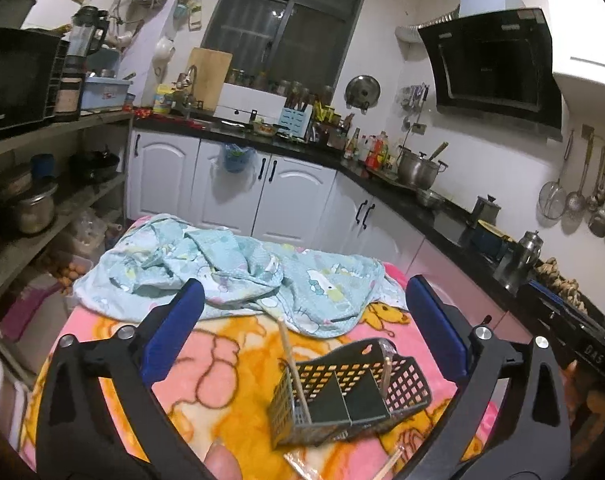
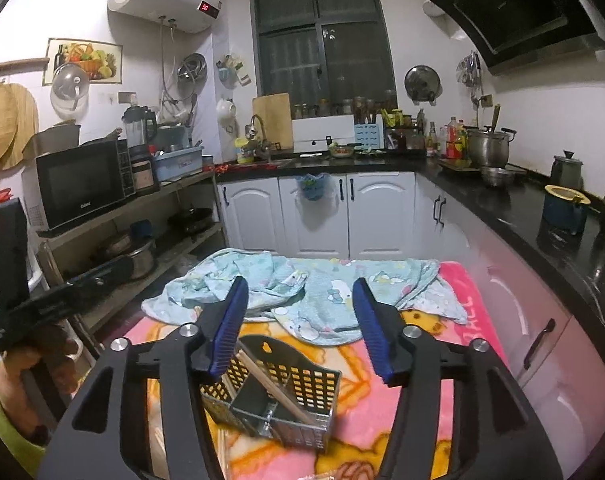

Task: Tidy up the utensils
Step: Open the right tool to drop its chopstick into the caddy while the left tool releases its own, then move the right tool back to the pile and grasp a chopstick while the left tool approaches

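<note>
Kitchen tabletop under pink blanket [image 1: 230,364]. Caddy [image 2: 280,396] sitting tilted, holding chopsticks [image 2: 278,390]. Left gripper [image 1: 302,332], right gripper [image 2: 302,328] hovering, jaws spread, empty. Chopsticks likely light, stiff, slippery; gripping mid-shaft advised.

Left gripper [image 1: 302,316] spread wide, right gripper [image 2: 300,326] likewise parted, both seemingly holding nothing

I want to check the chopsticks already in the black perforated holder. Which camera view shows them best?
The right wrist view: the chopsticks lie slanted across the holder, seen from above. The left wrist view shows one chopstick leaning out of a side compartment, and another, partly hidden.
</note>
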`<action>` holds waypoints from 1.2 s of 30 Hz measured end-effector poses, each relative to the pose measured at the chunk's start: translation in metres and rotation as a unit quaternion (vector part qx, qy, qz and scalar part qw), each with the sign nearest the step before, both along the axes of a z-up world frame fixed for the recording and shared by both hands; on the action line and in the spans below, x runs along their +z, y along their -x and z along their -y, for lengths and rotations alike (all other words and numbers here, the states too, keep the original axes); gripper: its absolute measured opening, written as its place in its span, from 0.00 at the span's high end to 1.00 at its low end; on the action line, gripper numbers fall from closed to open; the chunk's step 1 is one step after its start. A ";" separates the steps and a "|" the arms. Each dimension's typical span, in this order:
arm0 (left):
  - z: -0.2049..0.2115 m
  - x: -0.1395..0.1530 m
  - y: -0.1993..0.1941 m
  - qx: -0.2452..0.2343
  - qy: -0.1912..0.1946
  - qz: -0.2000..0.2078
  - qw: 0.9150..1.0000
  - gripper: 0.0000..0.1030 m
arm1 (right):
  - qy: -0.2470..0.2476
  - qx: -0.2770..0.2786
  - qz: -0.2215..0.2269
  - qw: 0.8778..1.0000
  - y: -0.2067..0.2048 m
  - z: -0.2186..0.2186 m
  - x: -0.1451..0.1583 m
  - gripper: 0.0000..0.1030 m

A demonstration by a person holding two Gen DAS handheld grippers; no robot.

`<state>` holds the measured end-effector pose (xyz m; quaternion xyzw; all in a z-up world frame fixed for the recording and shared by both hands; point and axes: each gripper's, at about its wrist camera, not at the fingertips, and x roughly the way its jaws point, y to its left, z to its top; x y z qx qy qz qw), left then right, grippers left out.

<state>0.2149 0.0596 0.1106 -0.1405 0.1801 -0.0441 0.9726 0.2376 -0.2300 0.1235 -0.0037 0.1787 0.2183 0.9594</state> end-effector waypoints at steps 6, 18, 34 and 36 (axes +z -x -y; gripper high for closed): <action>-0.011 -0.006 0.025 0.002 0.014 -0.011 1.000 0.10 | -0.003 0.003 0.003 1.000 0.022 0.007 -0.004 0.42; -0.012 -0.033 0.057 -0.007 0.018 -0.042 0.999 0.10 | 0.009 0.010 -0.007 1.000 0.058 0.015 -0.022 0.41; 0.007 -0.082 0.071 -0.029 0.010 -0.103 0.994 0.10 | 0.025 0.013 -0.054 0.998 0.083 0.023 -0.063 0.41; 0.009 -0.091 0.069 -0.030 0.012 -0.117 0.993 0.10 | 0.028 0.013 -0.065 0.997 0.083 0.024 -0.071 0.41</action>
